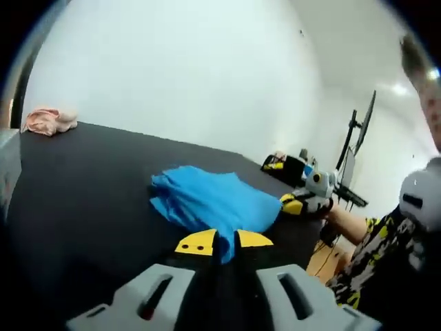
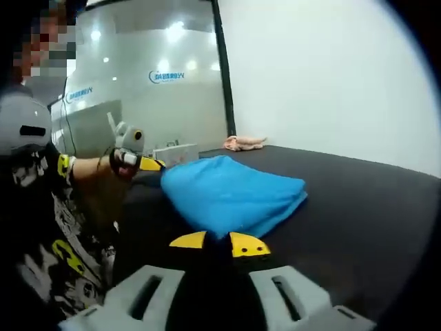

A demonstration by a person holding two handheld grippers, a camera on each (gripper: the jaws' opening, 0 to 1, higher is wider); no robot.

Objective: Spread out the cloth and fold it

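Left gripper view: pink cloth (image 1: 49, 121) at far left tabletop (image 1: 83, 179) edge; blue cloth (image 1: 213, 200) bunched mid-table, near corner pinched between nearly closed left gripper (image 1: 224, 243) jaws; right gripper (image 1: 303, 202) gripping opposite edge. Right gripper view: left gripper (image 2: 141, 163) at cloth's left edge, right gripper (image 2: 219, 243) clamped on near corner.
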